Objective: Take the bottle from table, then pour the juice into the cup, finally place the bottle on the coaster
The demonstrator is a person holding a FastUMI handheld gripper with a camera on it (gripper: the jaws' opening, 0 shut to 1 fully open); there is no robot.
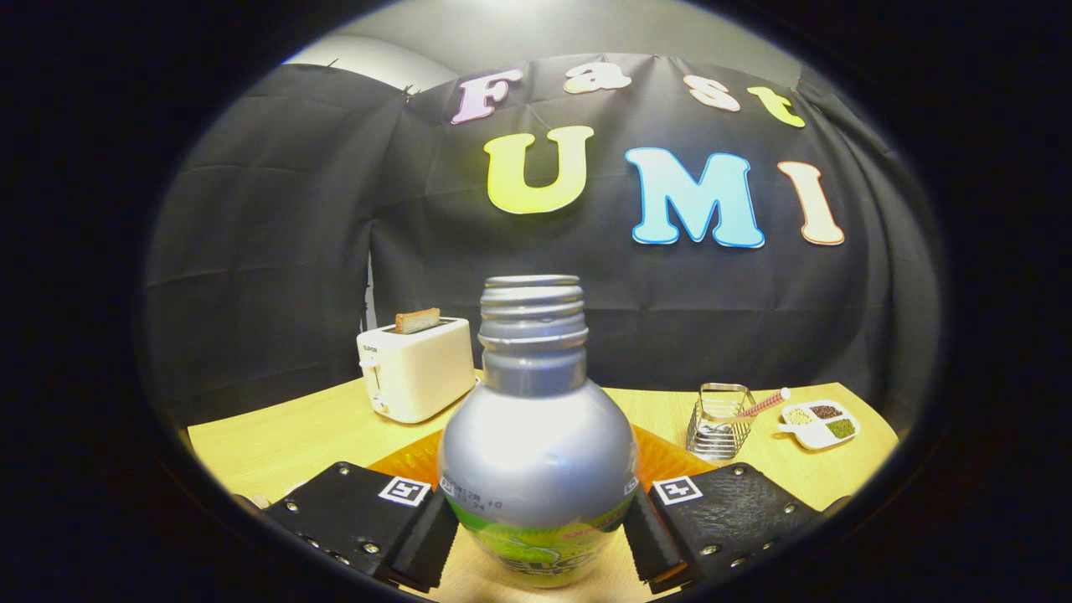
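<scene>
A silver bottle with a green label stands upright between my fingers, its threaded neck open with no cap on it. My gripper is shut on the bottle, one pad pressing each side of its lower body. An orange ribbed coaster lies on the table just behind the bottle and spreads out to both sides of it. I cannot tell whether the bottle's base rests on the table or hangs above it.
A white toaster with a slice of toast in it stands beyond the fingers to the left. A wire metal holder with a striped straw and a small white divided dish sit beyond to the right on the wooden table.
</scene>
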